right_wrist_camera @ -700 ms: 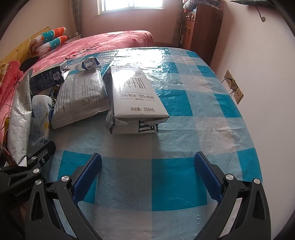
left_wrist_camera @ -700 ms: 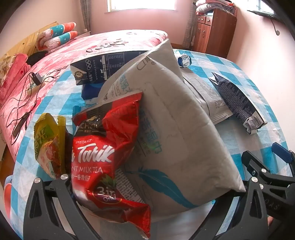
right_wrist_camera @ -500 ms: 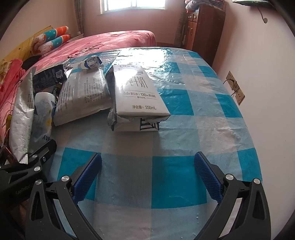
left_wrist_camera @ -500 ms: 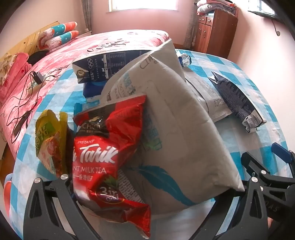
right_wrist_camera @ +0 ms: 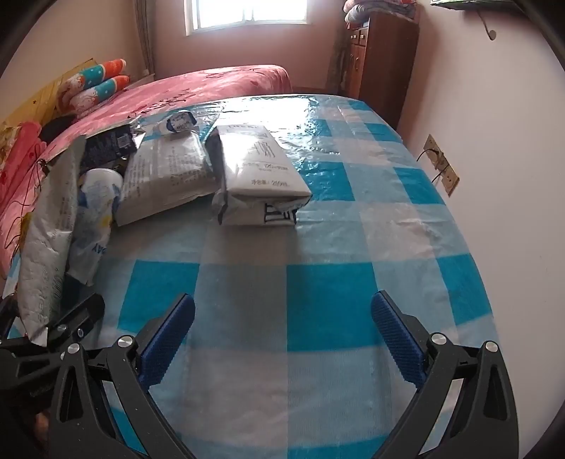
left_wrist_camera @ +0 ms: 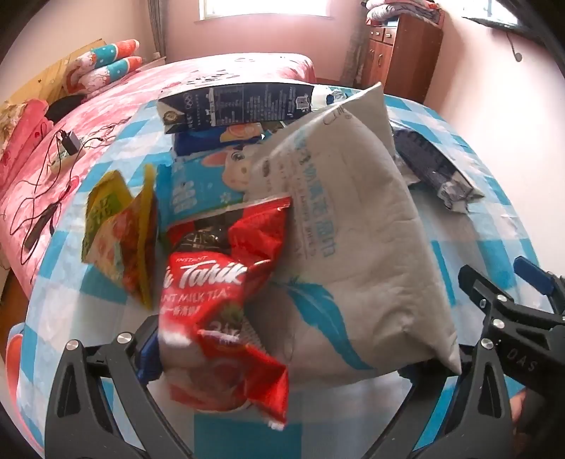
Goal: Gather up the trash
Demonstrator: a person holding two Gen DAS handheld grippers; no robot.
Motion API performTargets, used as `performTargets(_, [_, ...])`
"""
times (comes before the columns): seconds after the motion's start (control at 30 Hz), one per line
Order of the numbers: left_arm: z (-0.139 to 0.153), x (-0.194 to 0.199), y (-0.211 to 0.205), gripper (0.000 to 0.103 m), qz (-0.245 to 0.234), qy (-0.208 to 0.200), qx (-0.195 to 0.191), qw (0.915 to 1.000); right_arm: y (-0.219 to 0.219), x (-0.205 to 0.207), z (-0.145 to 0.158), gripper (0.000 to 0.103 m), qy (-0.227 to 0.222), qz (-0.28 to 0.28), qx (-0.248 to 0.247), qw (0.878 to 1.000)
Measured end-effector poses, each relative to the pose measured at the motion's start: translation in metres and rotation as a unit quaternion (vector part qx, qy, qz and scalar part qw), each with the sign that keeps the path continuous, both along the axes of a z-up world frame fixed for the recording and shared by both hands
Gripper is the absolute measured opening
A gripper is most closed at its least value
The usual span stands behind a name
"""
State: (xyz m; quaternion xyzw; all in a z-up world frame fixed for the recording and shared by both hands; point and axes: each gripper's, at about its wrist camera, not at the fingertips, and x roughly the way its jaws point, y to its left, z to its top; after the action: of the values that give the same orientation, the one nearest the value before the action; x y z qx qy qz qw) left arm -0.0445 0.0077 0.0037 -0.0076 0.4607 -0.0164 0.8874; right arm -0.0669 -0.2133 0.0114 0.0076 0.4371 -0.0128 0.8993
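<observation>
The left gripper [left_wrist_camera: 282, 356] spans a crumpled red milk-tea sachet [left_wrist_camera: 226, 307] and a puffy grey plastic bag [left_wrist_camera: 353, 254], its jaws at full width; whether they press is unclear. The right gripper [right_wrist_camera: 282, 342] hangs unclenched and empty over the blue-checked tablecloth [right_wrist_camera: 328, 303]. Best to squeeze both wrappers together, low, before lifting.

I see pale pink walls [right_wrist_camera: 494, 106] and a window [right_wrist_camera: 247, 16] at the far end letting in bright daylight. A bed [right_wrist_camera: 197, 88] with a pink floral cover sits past the bench's [right_wrist_camera: 353, 247] far edge, a brown wooden cabinet [right_wrist_camera: 381, 63] beyond its far right corner, and a wall socket [right_wrist_camera: 441, 164] on the right wall.
</observation>
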Motion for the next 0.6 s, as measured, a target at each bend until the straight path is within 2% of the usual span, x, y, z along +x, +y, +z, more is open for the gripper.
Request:
performTargets(0.33, [0.020,-0.039,0.027,0.099,-0.032,-0.028,-0.020,0.9989,0.008,-0.041,0.029,0.099,-0.039,0.013,0.008,0.999])
performTargets(0.6, [0.047,-0.077,0.034,0.099,-0.043,-0.059,-0.041,0.9965,0.027,-0.072,0.053,0.099,-0.072,0.026,-0.016,0.997])
